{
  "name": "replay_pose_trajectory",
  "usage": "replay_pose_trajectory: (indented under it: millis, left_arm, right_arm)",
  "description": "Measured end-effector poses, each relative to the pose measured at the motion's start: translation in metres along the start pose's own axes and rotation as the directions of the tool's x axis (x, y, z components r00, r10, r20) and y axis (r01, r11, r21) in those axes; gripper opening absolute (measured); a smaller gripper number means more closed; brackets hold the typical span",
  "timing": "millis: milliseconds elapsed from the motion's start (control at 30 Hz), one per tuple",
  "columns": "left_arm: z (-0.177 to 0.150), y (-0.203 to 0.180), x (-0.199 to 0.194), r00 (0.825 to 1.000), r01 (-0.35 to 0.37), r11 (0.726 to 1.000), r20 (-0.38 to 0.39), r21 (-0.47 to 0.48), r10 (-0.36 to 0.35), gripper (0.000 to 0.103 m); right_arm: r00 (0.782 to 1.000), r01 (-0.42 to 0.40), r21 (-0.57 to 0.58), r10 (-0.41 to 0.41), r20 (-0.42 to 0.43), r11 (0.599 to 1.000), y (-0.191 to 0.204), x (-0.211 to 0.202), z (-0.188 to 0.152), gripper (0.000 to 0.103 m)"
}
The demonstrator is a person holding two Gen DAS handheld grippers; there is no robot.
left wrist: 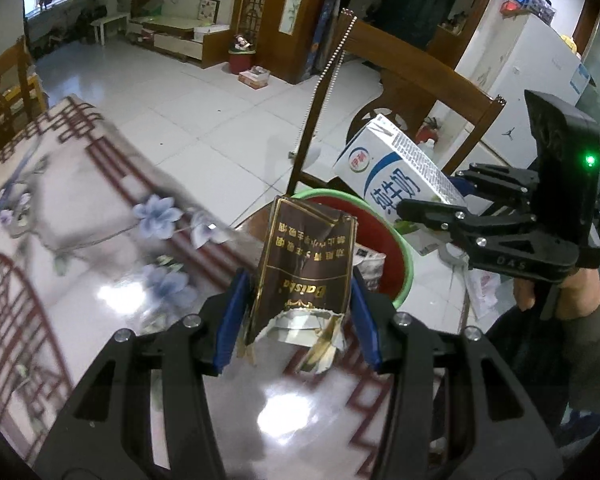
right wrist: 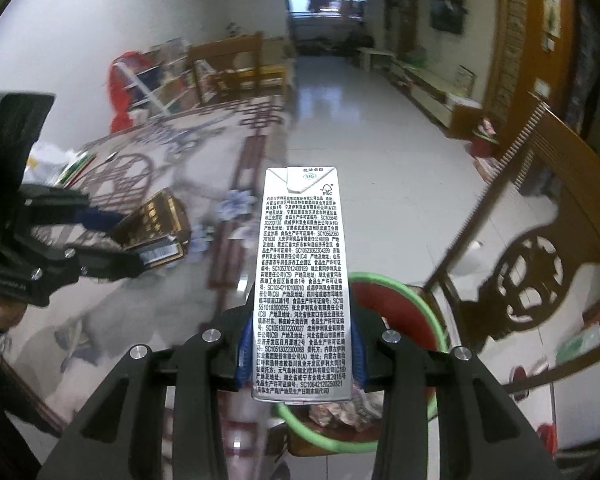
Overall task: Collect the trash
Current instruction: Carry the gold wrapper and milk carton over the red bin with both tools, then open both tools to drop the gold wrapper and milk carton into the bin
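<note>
Both claws loaded, carrying trash to the bin off the desk's edge.

I hold the red bin [left wrist: 384, 240] ahead; my right claw [right wrist: 298, 354] clamps the milk carton [right wrist: 300, 280], whose fine print only its own view shows; my left claw [left wrist: 296, 312] clamps the torn cigarette pack [left wrist: 304, 264].

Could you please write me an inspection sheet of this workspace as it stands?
Surface: glossy floral table, motion-blurred.
Job's things: torn brown cigarette pack in left gripper; milk carton in right gripper; red basin with green rim on a seat beyond the table edge, crumpled scraps inside.
Clutter: papers at the table's far end.
Grippers: both shut on their loads.
Cables: nothing seen.
Surroundings: carved wooden chair, tiled floor, white fridge.
</note>
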State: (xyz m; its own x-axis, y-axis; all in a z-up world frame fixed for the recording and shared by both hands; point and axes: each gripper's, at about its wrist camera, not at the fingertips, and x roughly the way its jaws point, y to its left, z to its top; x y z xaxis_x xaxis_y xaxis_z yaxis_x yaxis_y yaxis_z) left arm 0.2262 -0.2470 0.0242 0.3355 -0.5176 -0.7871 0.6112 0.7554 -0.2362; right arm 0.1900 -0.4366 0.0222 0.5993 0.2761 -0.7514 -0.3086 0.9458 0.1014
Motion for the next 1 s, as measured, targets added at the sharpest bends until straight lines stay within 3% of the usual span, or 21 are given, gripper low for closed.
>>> replay_pose_trajectory:
  millis: [400,700,767,800,833,867,900,933,1000]
  left_arm:
    - [0.025,-0.034,0.064,0.998,0.06,0.996,-0.026,-0.067,-0.062,0.048]
    - [0.032,-0.038,0.094,0.993,0.094,0.984,-0.06,-0.151,-0.104,0.049]
    - [0.032,-0.037,0.097,0.993,0.089,0.982,-0.065,-0.165,-0.101,0.06]
    - [0.033,-0.036,0.097,0.993,0.091,0.981,-0.063,-0.174,-0.103,0.076]
    - [0.033,-0.037,0.098,0.993,0.091,0.98,-0.058,-0.179,-0.102,0.082]
    - [0.033,-0.036,0.098,0.994,0.087,0.979,-0.054,-0.183,-0.098,0.083]
    - [0.033,-0.035,0.098,0.994,0.084,0.979,-0.053,-0.185,-0.096,0.086]
    - [0.032,-0.034,0.097,0.994,0.081,0.978,-0.052,-0.191,-0.092,0.089]
    - [0.029,-0.027,0.091,0.996,0.069,0.976,-0.04,-0.206,-0.079,0.095]
  right_arm:
    - [0.996,0.067,0.268,-0.048,-0.076,0.961,-0.081,0.011,-0.027,0.036]
    - [0.99,0.09,0.291,-0.054,-0.13,0.952,-0.089,0.018,-0.036,0.036]
    - [0.989,0.097,0.287,-0.059,-0.138,0.953,-0.089,0.021,-0.036,0.038]
    - [0.987,0.106,0.287,-0.067,-0.143,0.952,-0.089,0.022,-0.036,0.038]
    - [0.987,0.106,0.288,-0.067,-0.144,0.952,-0.09,0.023,-0.036,0.038]
    - [0.987,0.106,0.291,-0.067,-0.143,0.951,-0.09,0.023,-0.036,0.047]
    - [0.987,0.114,0.292,-0.075,-0.142,0.95,-0.09,0.023,-0.036,0.067]
    - [0.986,0.128,0.293,-0.09,-0.139,0.948,-0.089,0.022,-0.035,0.077]
    - [0.987,0.144,0.291,-0.115,-0.115,0.946,-0.088,0.017,-0.032,0.082]
